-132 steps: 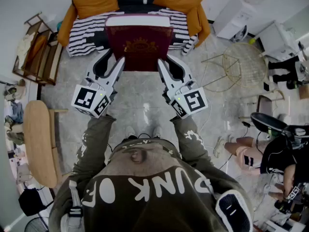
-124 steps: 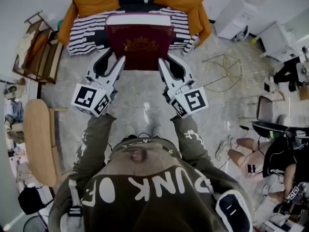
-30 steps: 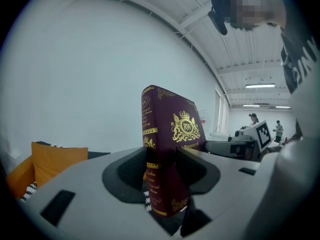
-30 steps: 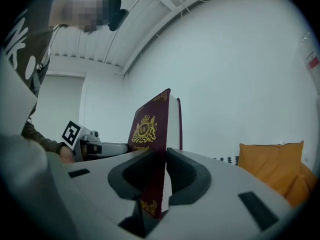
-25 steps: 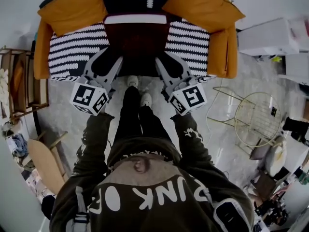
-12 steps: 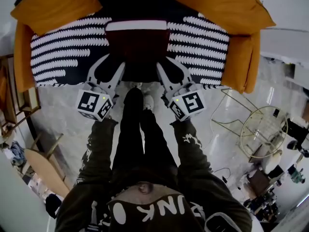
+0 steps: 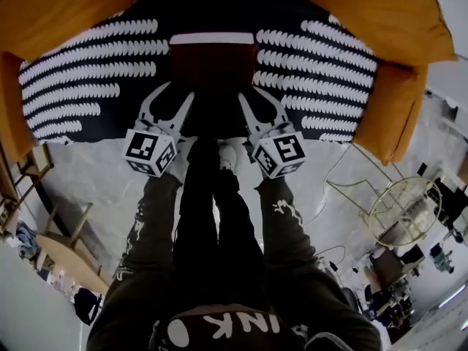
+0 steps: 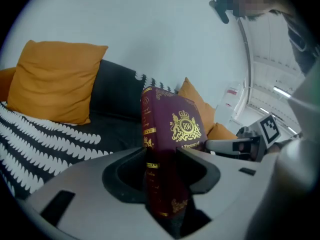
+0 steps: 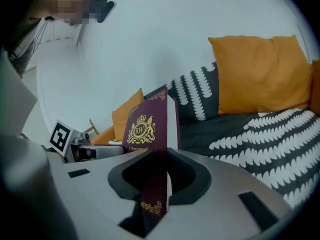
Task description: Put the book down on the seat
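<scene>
Book [image 7: 213,63] held flat over the striped seat [image 7: 88,86], near its front edge. Left gripper [image 7: 178,95] and right gripper [image 7: 257,93] each clamped on one side of it.

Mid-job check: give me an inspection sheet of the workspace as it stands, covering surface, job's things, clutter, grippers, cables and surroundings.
Surface: seat, covered by a black-and-white throw.
Job's things: maroon book, held over the seat; whether it touches the seat cannot be told.
Clutter: orange cushions along the back and sides.
Grippers: left gripper shut on the book's left edge; right gripper shut on its right edge.
Cables: thin cable on the floor to the right.
Surroundings: wire stool at right, wooden furniture at left, both away from the seat.
</scene>
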`<state>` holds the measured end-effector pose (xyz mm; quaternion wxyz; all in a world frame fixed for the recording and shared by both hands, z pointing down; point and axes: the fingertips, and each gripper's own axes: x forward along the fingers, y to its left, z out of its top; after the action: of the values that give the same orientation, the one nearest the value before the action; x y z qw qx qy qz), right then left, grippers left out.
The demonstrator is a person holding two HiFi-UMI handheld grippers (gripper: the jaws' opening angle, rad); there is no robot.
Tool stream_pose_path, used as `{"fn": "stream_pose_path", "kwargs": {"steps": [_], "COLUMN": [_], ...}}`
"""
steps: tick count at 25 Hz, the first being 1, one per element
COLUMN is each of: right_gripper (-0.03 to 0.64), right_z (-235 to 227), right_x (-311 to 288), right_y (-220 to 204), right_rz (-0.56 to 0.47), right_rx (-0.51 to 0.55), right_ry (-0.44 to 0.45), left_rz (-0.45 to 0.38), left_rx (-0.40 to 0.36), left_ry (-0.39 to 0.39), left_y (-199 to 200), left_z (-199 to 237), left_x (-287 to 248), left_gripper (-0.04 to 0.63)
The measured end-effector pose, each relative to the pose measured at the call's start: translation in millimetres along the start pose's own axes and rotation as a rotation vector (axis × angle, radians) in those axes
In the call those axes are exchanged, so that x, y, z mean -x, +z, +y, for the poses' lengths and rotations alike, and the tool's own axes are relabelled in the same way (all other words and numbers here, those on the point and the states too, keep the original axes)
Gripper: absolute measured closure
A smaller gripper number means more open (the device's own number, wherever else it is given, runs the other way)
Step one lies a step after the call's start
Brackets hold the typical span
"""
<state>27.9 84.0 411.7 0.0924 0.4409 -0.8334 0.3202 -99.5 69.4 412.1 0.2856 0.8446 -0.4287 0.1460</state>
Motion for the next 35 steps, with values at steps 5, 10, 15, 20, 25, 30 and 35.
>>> {"fn": "stream_pose_path", "kwargs": {"steps": [5,10,15,20,25,30,35], "right_gripper": [0.531,0.531,0.526,0.52,0.514,0.513,0.514], "right_z": [-13,-28,-60,-85,-66,-69,-63], "right_x": [-24,-62,-58,-66,-90,-78,-67], "right_y": [-19,-55,-23,-29,-37,-22,-10], "right_rz": [0.033,0.068,0.07,0.099,0.11,0.099,0.09], "right_rx": [-0.04,-0.079,-0.087,-0.102,-0.092,-0.097,-0.062], "right_ry": [-0.032,-0.044,-0.053,-0.067,-0.053,-0.034,-0.025], "left_rz": [0.051,0.08,0.079,0.109,0.098,0.076,0.024], "left_rx": [0.003,0.032,0.035,0.031,0.047,0.072,0.051], "left_ry": [-0.013,-0.018,-0.009,0.0,-0.002,-0.023,0.001], "left_y": [-18,-49,-20,-32,-38,-23,-1], "left_z": [22,59,43,45,74,62,65], "left_x": [-21,-45,-77,-106,-94,-93,-79], "left_gripper": [0.422,0.422,0.423,0.424,0.425,0.426,0.548]}}
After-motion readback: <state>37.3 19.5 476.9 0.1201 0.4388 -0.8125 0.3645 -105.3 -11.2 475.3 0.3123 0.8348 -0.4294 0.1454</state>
